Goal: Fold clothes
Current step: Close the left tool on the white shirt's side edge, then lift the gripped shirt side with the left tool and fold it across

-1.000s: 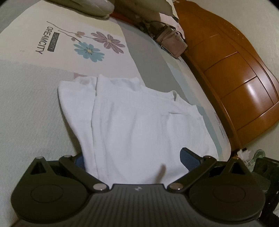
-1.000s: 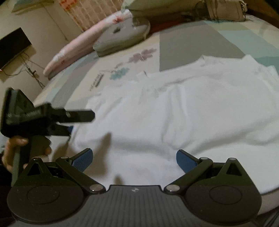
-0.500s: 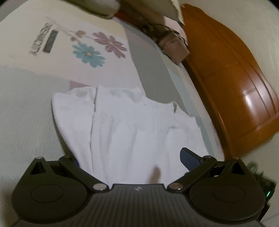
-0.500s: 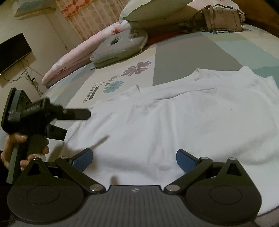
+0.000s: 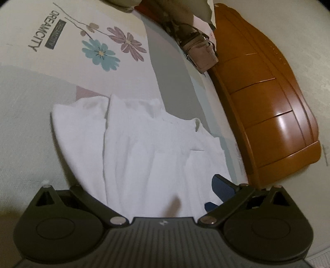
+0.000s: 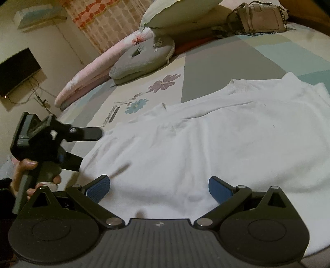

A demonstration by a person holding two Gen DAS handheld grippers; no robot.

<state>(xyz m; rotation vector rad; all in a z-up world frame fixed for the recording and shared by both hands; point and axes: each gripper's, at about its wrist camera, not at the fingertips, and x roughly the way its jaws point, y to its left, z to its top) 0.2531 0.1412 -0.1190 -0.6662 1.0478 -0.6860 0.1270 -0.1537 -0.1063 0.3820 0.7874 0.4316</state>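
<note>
- One shirt [image 6: 216, 144]: white, soft knit with a ribbed collar, lying flat on the bed [image 6: 226, 64], with shallow wrinkles. It is my landmark.
- My right gripper [image 6: 157, 186]: two blue ridged pads spread wide apart, holding nothing, at the shirt's near hem.
- My left gripper [image 5: 144, 189]: jaws apart; one blue pad [image 5: 222, 186] shows, the other hidden behind cloth. In the right view it hangs just off the shirt's left edge, held by my hand [image 6: 24, 175].
- One bedsheet, beyond the shirt: matte, grey and pale blocks, two printed flowers [image 5: 111, 49], lettering "DREAMCITY".
- One handbag [image 6: 259, 17]: beige, boxy, far behind the shirt.
- One headboard [image 5: 268, 99]: glossy orange wood, panelled, right of the shirt.
- One grey cushion [image 6: 142, 59], rounded, beyond the flowers.
</note>
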